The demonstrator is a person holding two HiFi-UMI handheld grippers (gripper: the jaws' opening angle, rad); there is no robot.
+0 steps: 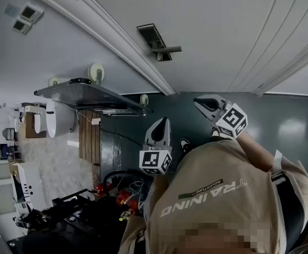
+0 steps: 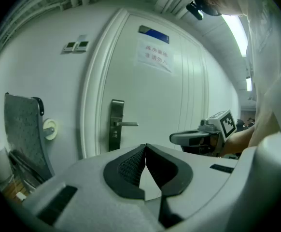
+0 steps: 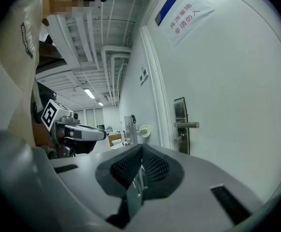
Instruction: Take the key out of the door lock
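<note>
The grey lock plate with its lever handle (image 1: 156, 41) sits on the white door (image 1: 212, 30); it also shows as a lock plate (image 2: 116, 124) and a lock plate (image 3: 180, 124) in the gripper views. My right gripper (image 1: 199, 102) is held back from the door and shut on a thin metal key (image 3: 137, 182), whose blade lies between the dark pads. My left gripper (image 1: 163, 119) is also away from the door, shut, with nothing between its pads (image 2: 131, 166). Each gripper shows in the other's view: the right gripper (image 2: 176, 138) and the left gripper (image 3: 101, 134).
A paper notice (image 2: 154, 54) and a blue plate (image 2: 153, 33) are on the door. A grey panel on wheels (image 1: 85, 94) stands against the wall by the door frame. Wall switches (image 2: 77, 46) are beside it. Cables and red items (image 1: 122, 194) lie on the floor.
</note>
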